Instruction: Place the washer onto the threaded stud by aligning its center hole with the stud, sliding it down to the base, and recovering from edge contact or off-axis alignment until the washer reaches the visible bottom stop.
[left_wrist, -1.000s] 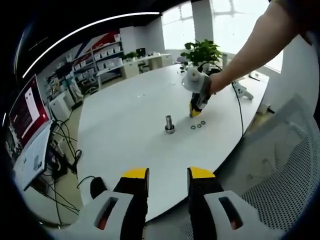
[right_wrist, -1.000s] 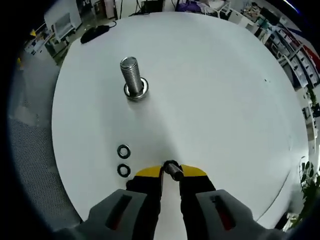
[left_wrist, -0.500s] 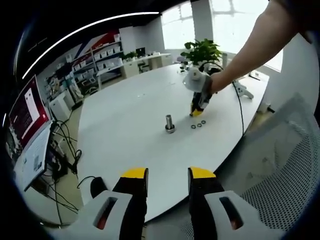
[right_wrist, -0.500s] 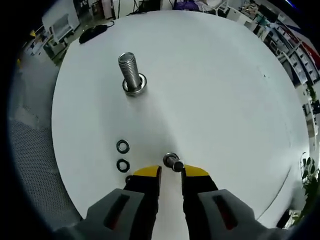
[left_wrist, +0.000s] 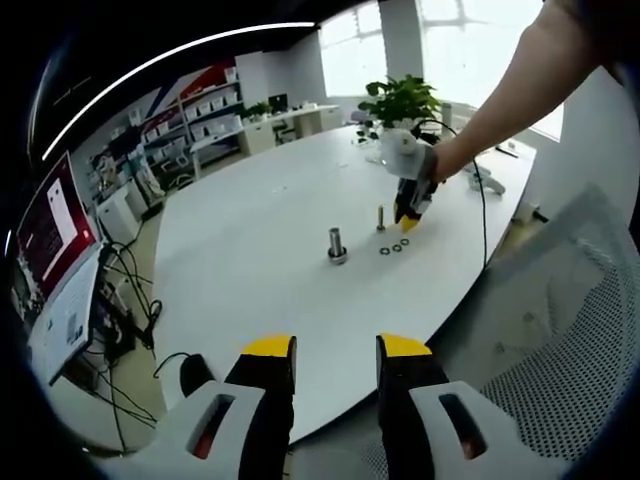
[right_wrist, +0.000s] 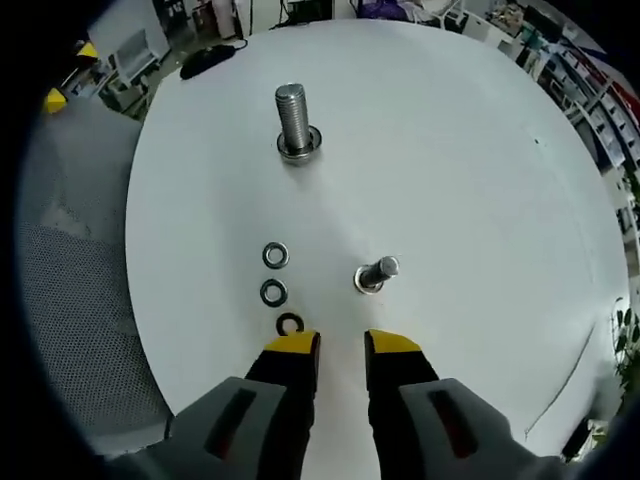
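A large threaded stud (right_wrist: 294, 118) stands upright on the white table (right_wrist: 470, 150) with a ring at its base. A smaller stud (right_wrist: 377, 274) stands alone just ahead of my right gripper (right_wrist: 342, 345), which is open with nothing between its yellow tips. Three loose washers (right_wrist: 275, 255) lie in a row to the left of the small stud, the nearest washer (right_wrist: 290, 324) right by my left jaw tip. In the left gripper view, my left gripper (left_wrist: 336, 350) hangs open off the table's near edge, far from the large stud (left_wrist: 336, 243), the washers (left_wrist: 396, 246) and the right gripper (left_wrist: 408, 218).
A black mouse (right_wrist: 208, 57) lies at the table's far edge. A mesh chair (left_wrist: 570, 380) stands to the right of my left gripper. A potted plant (left_wrist: 402, 100) and a cable (left_wrist: 478, 215) sit at the table's far end, and a monitor (left_wrist: 55, 235) stands off to the left.
My right gripper let go of the small stud, which now stands on the table, and drew back from it. The left gripper has stayed where it was.
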